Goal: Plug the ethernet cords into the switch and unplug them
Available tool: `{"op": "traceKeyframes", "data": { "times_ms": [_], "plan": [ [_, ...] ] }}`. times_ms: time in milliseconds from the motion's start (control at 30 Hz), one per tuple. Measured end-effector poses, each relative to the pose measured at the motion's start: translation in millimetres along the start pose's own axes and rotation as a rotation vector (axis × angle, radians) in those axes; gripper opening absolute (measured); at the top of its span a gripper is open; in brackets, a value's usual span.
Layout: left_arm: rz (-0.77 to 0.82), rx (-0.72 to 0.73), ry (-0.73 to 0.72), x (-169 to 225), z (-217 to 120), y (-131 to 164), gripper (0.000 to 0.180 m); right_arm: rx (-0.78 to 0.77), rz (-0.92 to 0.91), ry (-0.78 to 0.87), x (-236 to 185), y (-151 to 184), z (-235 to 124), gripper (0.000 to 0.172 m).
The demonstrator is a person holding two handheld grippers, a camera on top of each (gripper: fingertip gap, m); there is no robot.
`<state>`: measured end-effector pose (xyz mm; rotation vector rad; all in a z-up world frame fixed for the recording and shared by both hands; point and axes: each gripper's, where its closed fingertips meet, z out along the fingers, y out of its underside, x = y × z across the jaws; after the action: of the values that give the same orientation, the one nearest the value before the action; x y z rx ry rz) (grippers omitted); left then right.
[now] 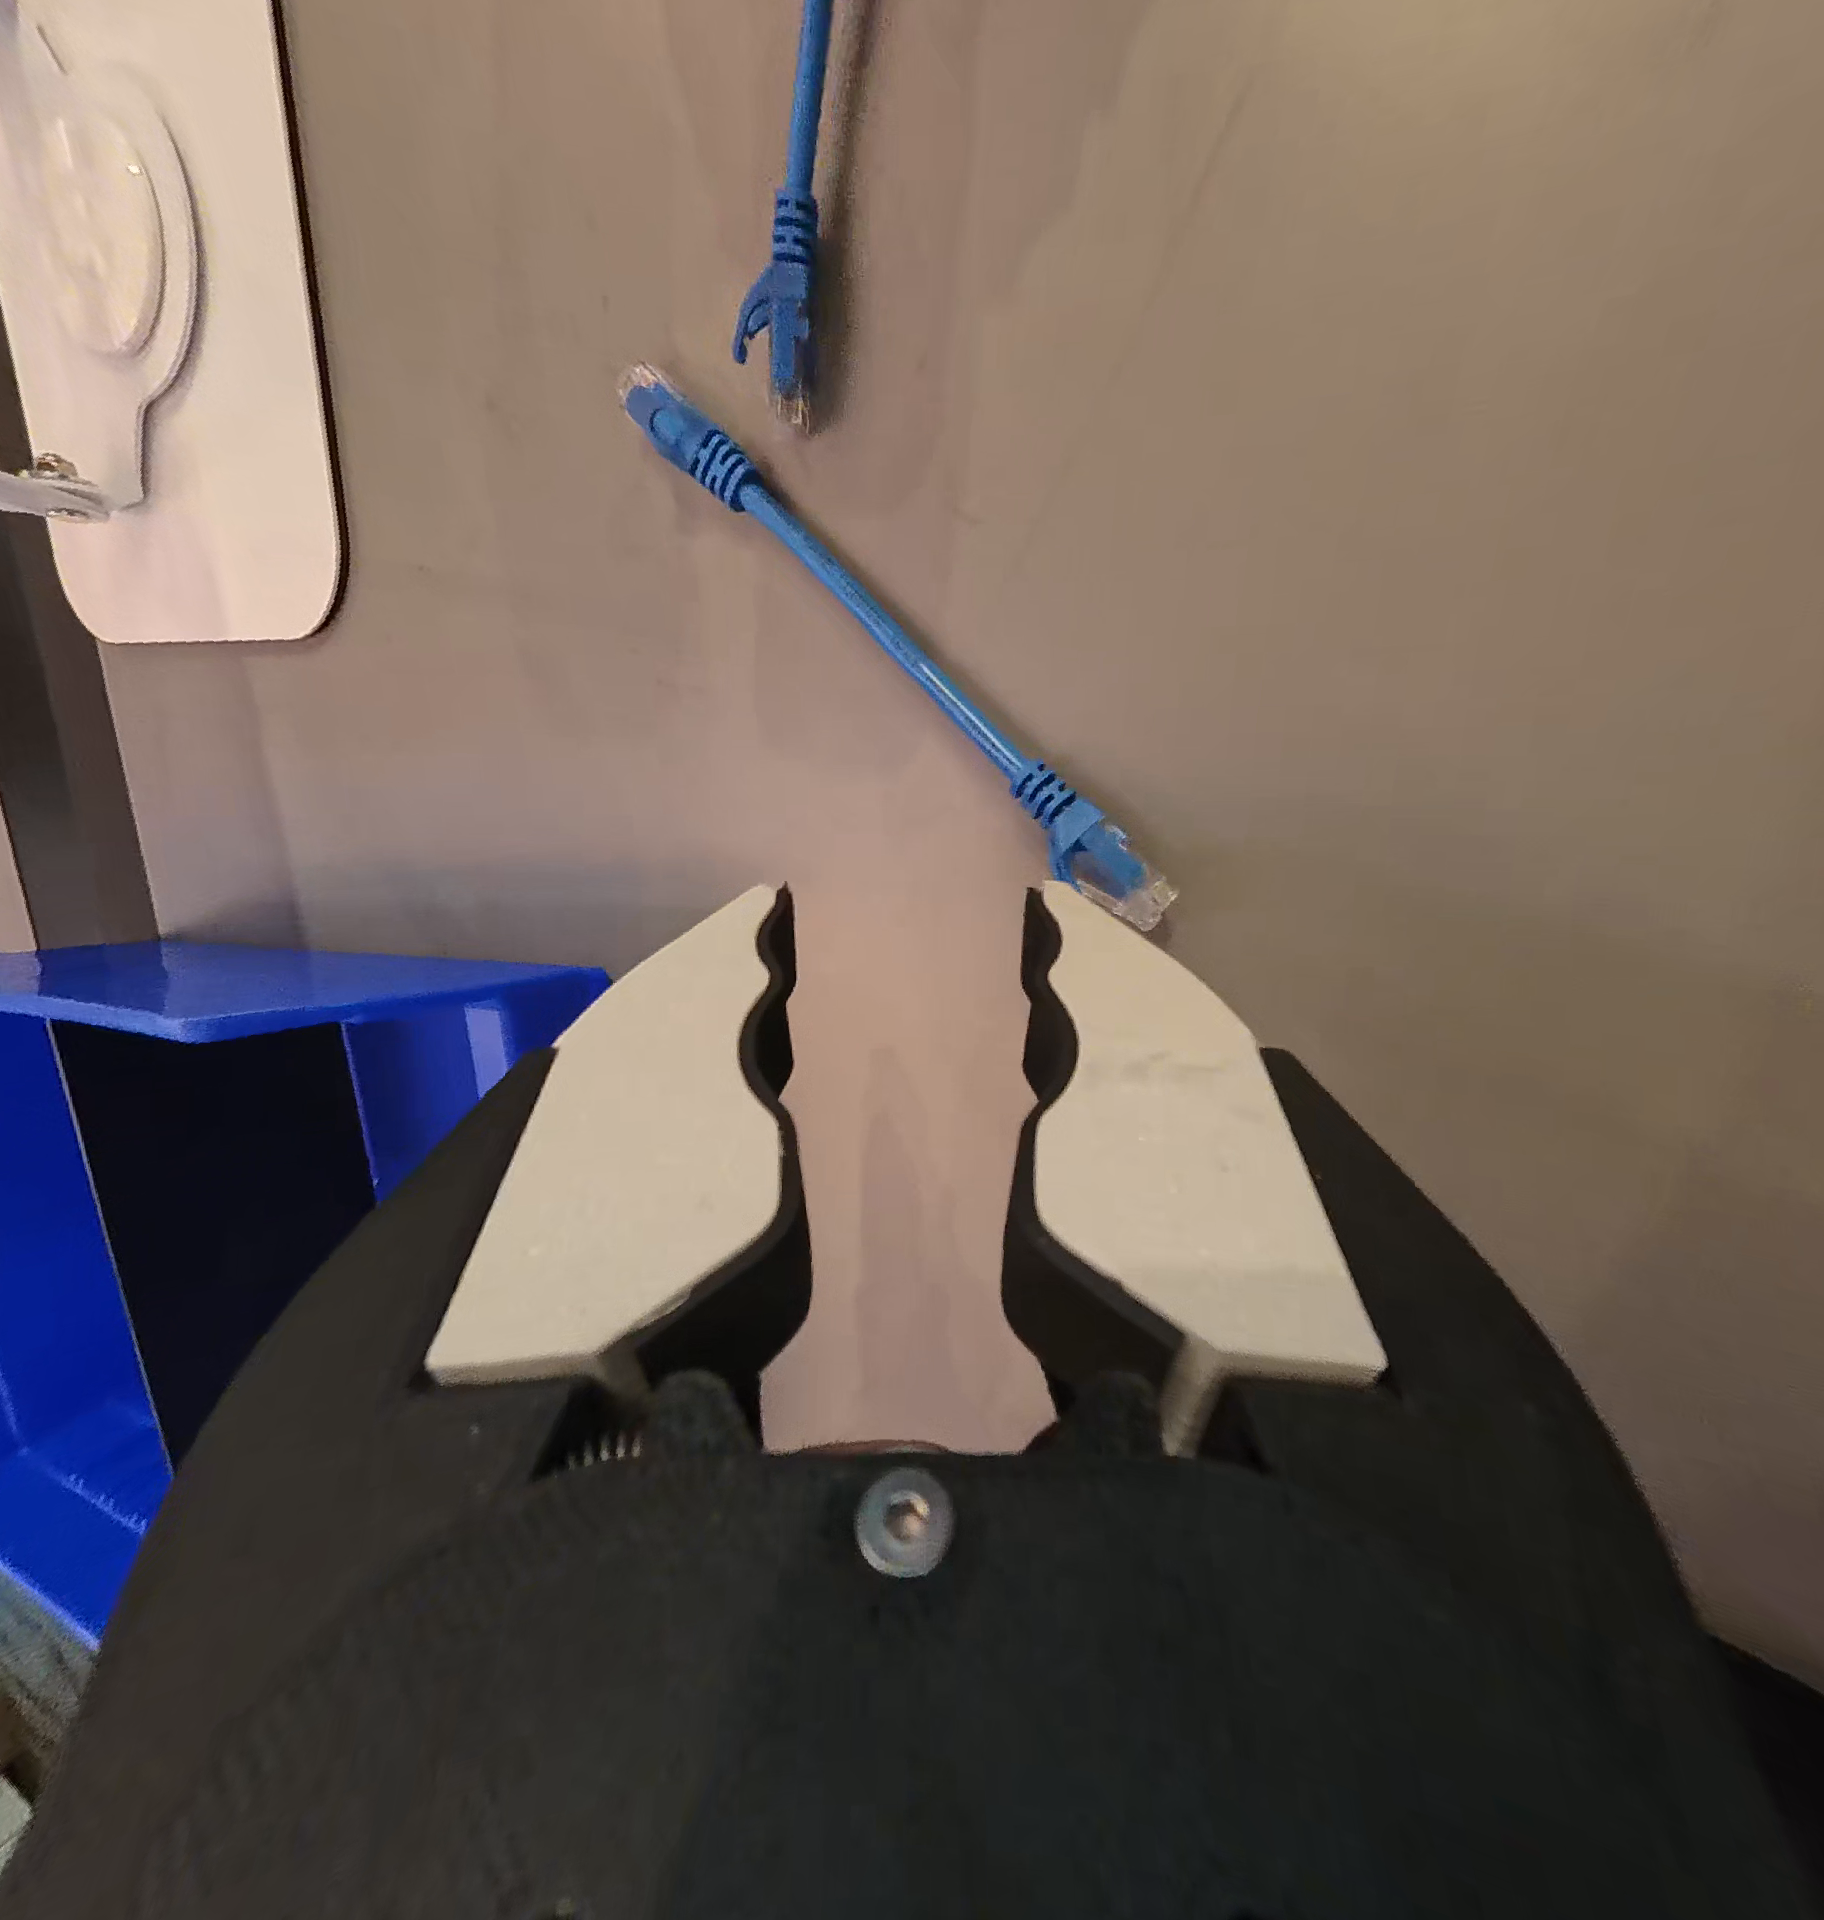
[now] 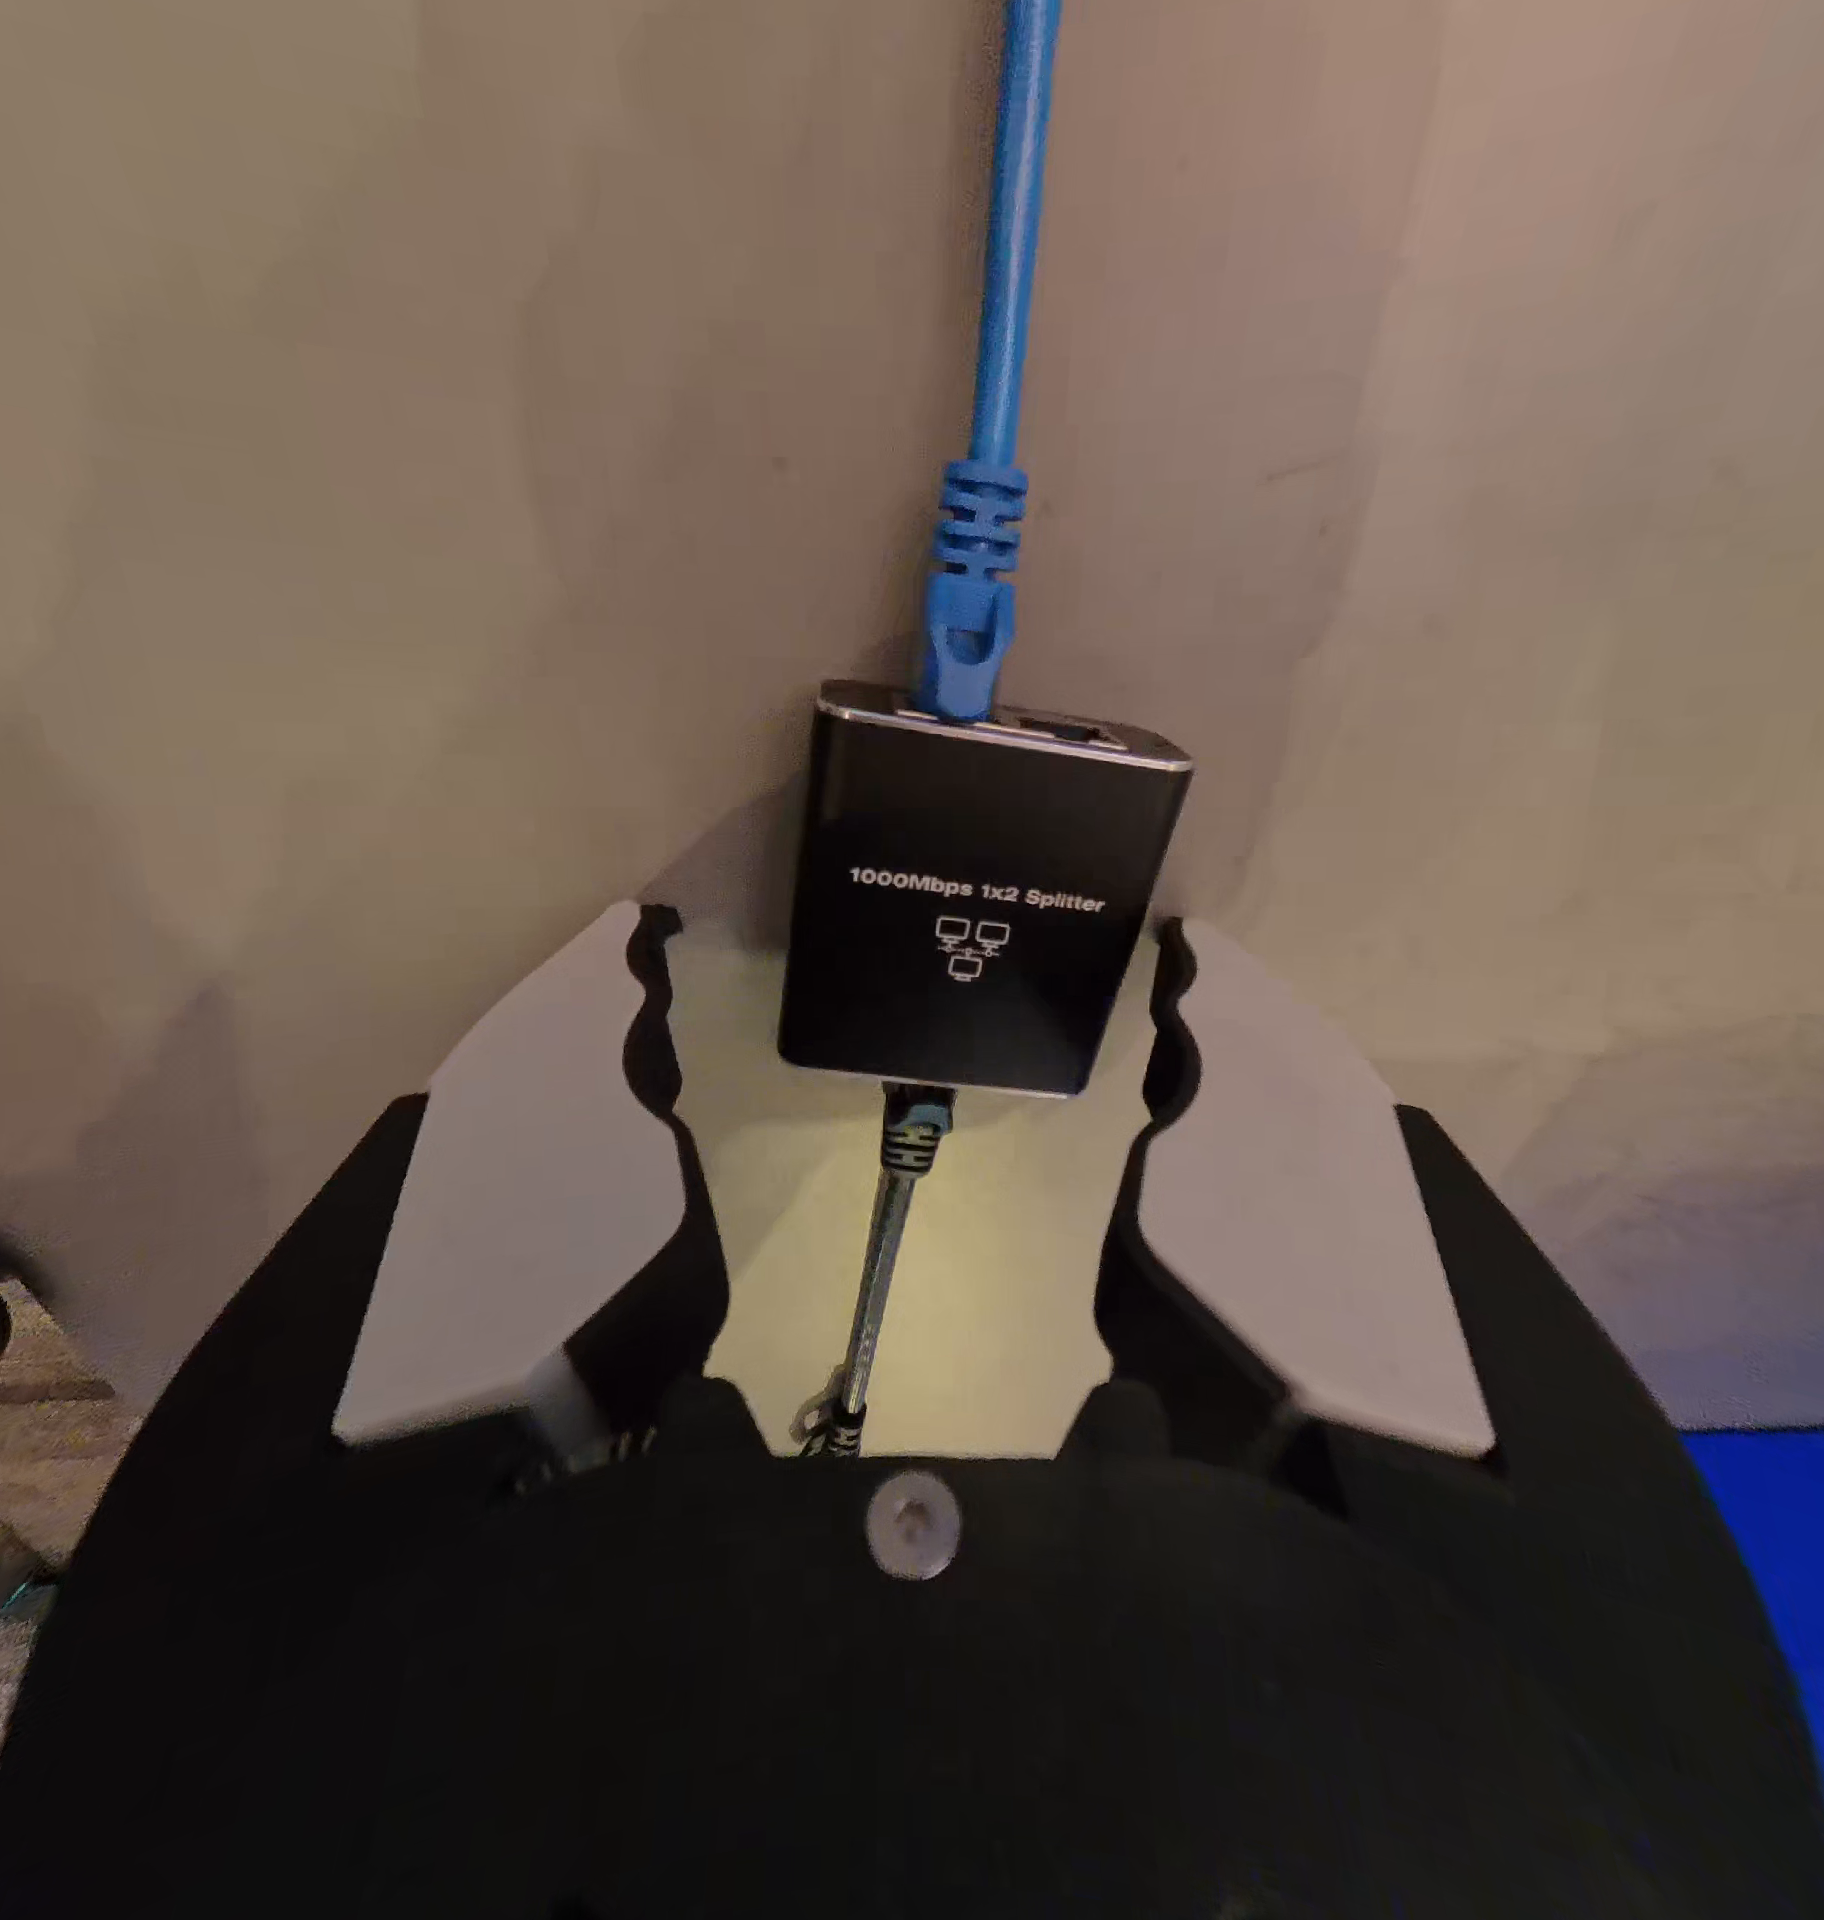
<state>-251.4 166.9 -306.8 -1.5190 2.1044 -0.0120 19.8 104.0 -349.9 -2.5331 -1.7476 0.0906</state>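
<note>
Right wrist view: white-lettered black switch (image 2: 981, 894) between wide jaws, untouched; left jaws apart, bare.

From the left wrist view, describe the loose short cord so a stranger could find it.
On the grey table, just ahead of the open left tool, lies a short blue ethernet cord, running diagonally. Unlike the neighbouring blue cord leaving the top edge, both its plugs show.

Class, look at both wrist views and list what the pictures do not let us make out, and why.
- Blue cord plugged into the black switch: its far end is cut off by the top edge, right wrist view.
- Dark cord under the switch: runs behind the right claw body.
- Blue box: inside too dark, partly behind the left claw.
</note>
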Motion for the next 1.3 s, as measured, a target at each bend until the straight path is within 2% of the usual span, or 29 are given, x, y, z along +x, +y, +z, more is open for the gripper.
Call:
{"op": "traceKeyframes", "data": {
  "times_ms": [33, 200, 333, 400, 500, 600, 633, 700, 833, 933, 1000, 1133, 1233, 1300],
  "plan": [
    [-0.001, 0.000, -0.002, -1.1, 0.1, 0.4, 0.041, -0.006, 0.002, 0.000, 0.0, 0.4, -0.7, 0.090],
    [-0.002, 0.031, -0.011, -8.0, -5.3, -6.9, 0.042, 0.042, 0.040, 0.005, 2.1, 3.0, -13.7, 0.095],
    [0.017, 0.066, -0.016, -10.3, -7.4, -29.6, 0.045, 0.104, 0.094, 0.017, 0.0, 16.7, -33.4, 0.093],
    [0.022, 0.129, -0.034, -14.9, -6.9, -62.2, 0.047, 0.129, 0.136, 0.017, -3.6, 30.8, -42.4, 0.090],
    [0.071, 0.248, -0.040, -16.4, 4.7, -132.0, 0.055, 0.188, 0.204, 0.042, -10.8, 50.2, -56.7, 0.087],
    [0.144, 0.298, 0.029, -6.8, 38.4, -194.3, 0.060, 0.234, 0.251, 0.060, -24.1, 62.6, -64.7, 0.085],
    [0.173, 0.298, 0.022, -8.6, 53.1, -209.7, 0.061, 0.241, 0.259, 0.064, -28.9, 66.2, -65.1, 0.085],
    [0.178, 0.276, 0.114, -1.8, 83.1, -230.7, 0.071, 0.270, 0.271, 0.061, -37.3, 69.9, -65.7, 0.085],
    [0.132, 0.230, 0.259, 0.8, 116.6, -246.5, 0.077, 0.294, 0.280, 0.040, -51.7, 78.9, -62.0, 0.084],
    [0.093, 0.189, 0.389, 8.8, 128.4, -246.0, 0.070, 0.321, 0.270, 0.022, -59.2, 81.0, -58.3, 0.082],
    [0.078, 0.193, 0.410, 7.1, 130.3, -248.3, 0.059, 0.339, 0.273, 0.018, -60.7, 83.1, -58.0, 0.082],
    [0.052, 0.220, 0.430, 7.4, 128.9, -251.9, 0.058, 0.400, 0.262, 0.023, -67.7, 81.2, -65.5, 0.079],
    [-0.072, 0.358, 0.501, -3.2, 107.0, -262.5, 0.058, 0.478, 0.239, -0.007, -84.6, 73.3, -79.0, 0.077],
    [-0.165, 0.548, 0.576, -17.7, 73.0, -275.6, 0.058, 0.532, 0.216, -0.020, -95.5, 66.0, -88.5, 0.077]
  ]
}}
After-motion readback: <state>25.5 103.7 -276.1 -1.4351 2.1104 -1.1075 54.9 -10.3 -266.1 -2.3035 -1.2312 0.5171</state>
